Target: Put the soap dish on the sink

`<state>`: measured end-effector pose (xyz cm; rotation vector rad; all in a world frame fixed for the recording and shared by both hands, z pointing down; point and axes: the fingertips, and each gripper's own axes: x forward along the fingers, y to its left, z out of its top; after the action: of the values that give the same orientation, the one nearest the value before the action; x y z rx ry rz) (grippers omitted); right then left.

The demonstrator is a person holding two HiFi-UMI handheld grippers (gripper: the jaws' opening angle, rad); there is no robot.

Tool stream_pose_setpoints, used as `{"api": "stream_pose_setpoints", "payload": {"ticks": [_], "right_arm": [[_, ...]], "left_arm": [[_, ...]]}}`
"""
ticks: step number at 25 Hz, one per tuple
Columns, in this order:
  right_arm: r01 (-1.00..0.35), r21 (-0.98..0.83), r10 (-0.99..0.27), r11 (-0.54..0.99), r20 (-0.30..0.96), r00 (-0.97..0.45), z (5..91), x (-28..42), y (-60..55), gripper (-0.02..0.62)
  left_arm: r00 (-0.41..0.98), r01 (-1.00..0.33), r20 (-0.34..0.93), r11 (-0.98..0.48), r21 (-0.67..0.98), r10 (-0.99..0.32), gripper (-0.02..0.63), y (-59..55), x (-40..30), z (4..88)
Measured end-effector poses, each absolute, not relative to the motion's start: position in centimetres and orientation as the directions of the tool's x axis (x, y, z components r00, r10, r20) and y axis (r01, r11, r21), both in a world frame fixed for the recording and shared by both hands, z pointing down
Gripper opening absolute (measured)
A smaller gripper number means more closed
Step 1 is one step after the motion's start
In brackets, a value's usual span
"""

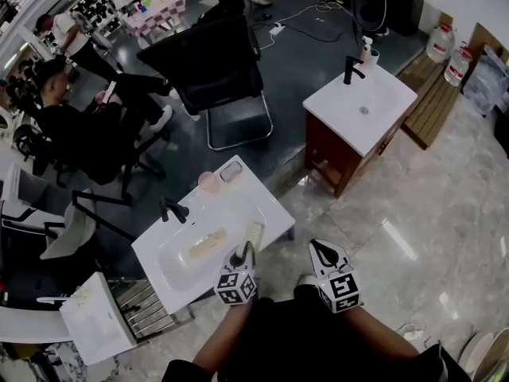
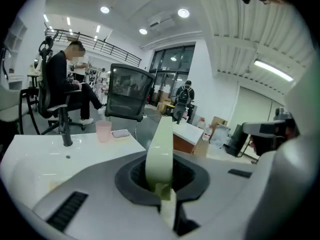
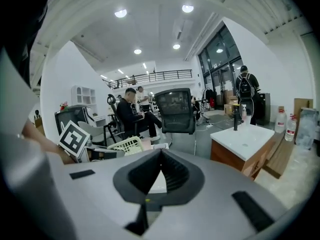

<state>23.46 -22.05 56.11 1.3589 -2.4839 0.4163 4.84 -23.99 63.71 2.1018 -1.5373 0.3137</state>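
The soap dish (image 1: 254, 235) is pale green and slatted. My left gripper (image 1: 246, 251) is shut on its near end and holds it just above the front right part of the white sink (image 1: 238, 200). In the left gripper view the dish (image 2: 160, 144) stands edge-on between the closed jaws of the left gripper (image 2: 161, 186). The right gripper view shows the dish (image 3: 125, 145) as a basket-like grid at left. My right gripper (image 1: 320, 247) hangs off the sink's right edge over the floor, shut and empty; its jaws (image 3: 160, 154) meet in a point.
On the near sink are a black faucet (image 1: 172, 209), a pink cup (image 1: 207, 181), a small flat tray (image 1: 231, 171) and a yellowish object (image 1: 205, 243) in the basin. A second sink cabinet (image 1: 362, 106) stands further right. A black chair (image 1: 215, 70) and seated people are behind.
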Motion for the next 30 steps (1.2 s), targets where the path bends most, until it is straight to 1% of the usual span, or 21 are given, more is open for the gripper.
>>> {"api": "stream_pose_setpoints", "payload": {"ticks": [5,9,16,21,26,30], "right_arm": [[-0.836,-0.108,-0.751,0.539,0.389,-0.534,56.9,24.1,-24.4,-0.002],[-0.839,-0.116,-0.739,0.532,0.419,-0.527,58.4,24.3,-25.2,-0.002],[-0.872,-0.085,-0.746,0.483,0.481,-0.460,60.4,24.4,-27.9,-0.003],[-0.894,-0.056,-0.743,0.445,0.534,-0.403,61.0,24.8,-29.7,-0.002],[-0.892,-0.019,-0.739,0.452,0.552,-0.386,61.0,23.1,-33.4,-0.002],[-0.881,-0.002,-0.719,0.474,0.576,-0.388,61.7,21.3,-35.3,-0.003]], "left_arm": [[0.305,-0.922,0.495,-0.122,0.366,-0.814,0.026,-27.2,4.6,66.6],[0.345,-0.897,0.508,-0.118,0.426,-0.789,0.026,-29.3,5.4,69.6],[0.379,-0.840,0.525,-0.045,0.541,-0.762,0.026,-34.4,4.8,74.5],[0.407,-0.805,0.544,-0.007,0.593,-0.734,0.026,-36.6,4.8,77.2],[0.382,-0.768,0.555,0.080,0.635,-0.738,0.026,-39.7,3.3,79.4],[0.386,-0.757,0.564,0.098,0.646,-0.730,0.026,-41.5,2.5,80.9]]}}
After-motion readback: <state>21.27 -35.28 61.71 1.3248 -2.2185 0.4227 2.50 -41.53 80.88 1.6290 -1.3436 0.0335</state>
